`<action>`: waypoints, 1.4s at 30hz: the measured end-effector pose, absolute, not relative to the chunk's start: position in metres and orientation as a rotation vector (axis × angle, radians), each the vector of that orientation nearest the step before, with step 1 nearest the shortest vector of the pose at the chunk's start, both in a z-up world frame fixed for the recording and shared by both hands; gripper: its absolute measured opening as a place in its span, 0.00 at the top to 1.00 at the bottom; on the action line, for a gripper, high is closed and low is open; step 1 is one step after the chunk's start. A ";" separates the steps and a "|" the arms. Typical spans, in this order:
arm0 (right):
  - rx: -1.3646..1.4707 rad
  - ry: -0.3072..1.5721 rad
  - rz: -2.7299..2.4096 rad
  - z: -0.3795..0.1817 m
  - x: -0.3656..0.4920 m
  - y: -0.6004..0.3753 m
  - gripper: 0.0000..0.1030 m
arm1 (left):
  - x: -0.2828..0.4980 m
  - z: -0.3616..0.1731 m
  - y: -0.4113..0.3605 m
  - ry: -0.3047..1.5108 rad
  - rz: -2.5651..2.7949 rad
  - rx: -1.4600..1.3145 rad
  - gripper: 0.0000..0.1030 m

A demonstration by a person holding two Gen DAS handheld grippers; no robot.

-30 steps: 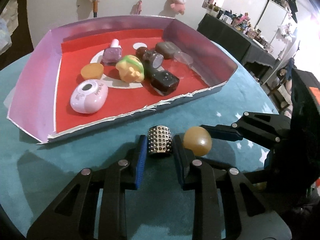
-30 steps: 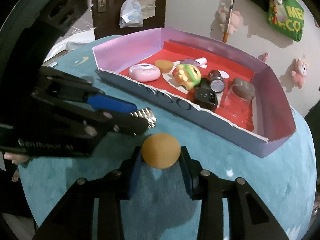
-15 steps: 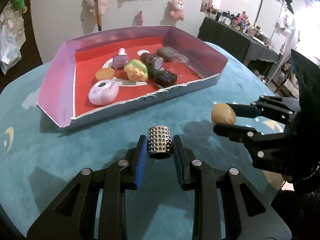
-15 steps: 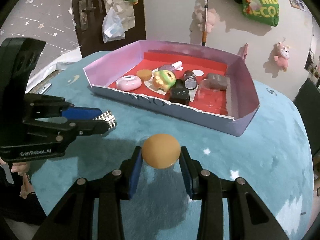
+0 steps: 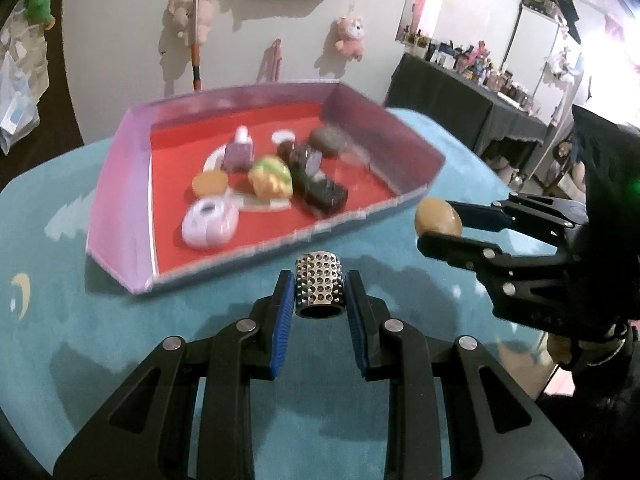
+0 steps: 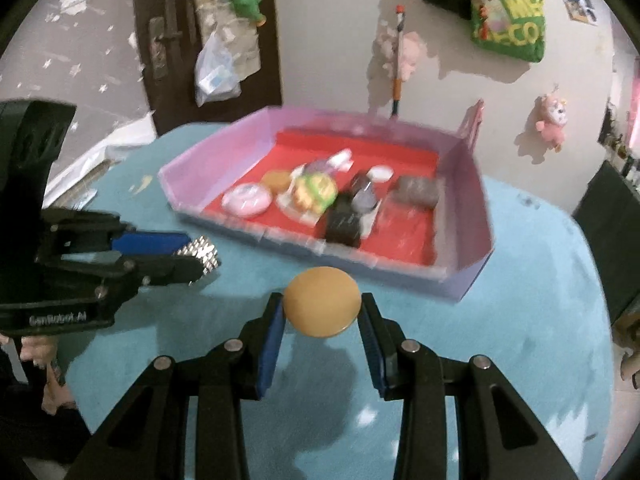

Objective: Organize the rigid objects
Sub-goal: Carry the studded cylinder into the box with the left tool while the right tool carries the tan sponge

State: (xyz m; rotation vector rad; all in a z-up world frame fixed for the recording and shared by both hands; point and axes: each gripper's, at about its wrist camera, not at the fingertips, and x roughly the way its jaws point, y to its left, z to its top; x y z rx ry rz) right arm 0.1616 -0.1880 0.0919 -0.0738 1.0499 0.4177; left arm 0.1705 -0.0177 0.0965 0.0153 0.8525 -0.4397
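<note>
Above the teal tabletop (image 5: pixel 80 320), left gripper (image 5: pixel 319 294) pinches the studded metal cylinder (image 5: pixel 319 289), right gripper (image 6: pixel 322 308) pinches the amber ball (image 6: pixel 322 301), both just short of the pink tray (image 5: pixel 120 184); best lower each onto bare red floor, release gently.

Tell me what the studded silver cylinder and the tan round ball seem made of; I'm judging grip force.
Studded silver cylinder: likely polished metal, since its rows of studs glint and the hollow end looks dark. Tan round ball: smooth and matte here, slightly translucent and glossy in the left wrist view; possibly resin, plastic or stone, unclear.
</note>
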 end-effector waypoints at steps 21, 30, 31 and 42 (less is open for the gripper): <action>-0.159 1.399 0.249 0.036 0.271 -0.183 0.61 | 0.264 0.075 -0.040 1.024 -0.440 0.064 0.76; -0.220 1.470 0.245 0.024 0.282 -0.177 0.61 | 0.275 0.065 -0.042 1.064 -0.428 0.054 0.76; -0.221 1.479 0.246 0.022 0.282 -0.177 0.62 | 0.276 0.064 -0.043 1.068 -0.425 0.059 0.76; -0.226 1.489 0.247 0.021 0.283 -0.177 0.61 | 0.280 0.060 -0.042 1.078 -0.425 0.048 0.76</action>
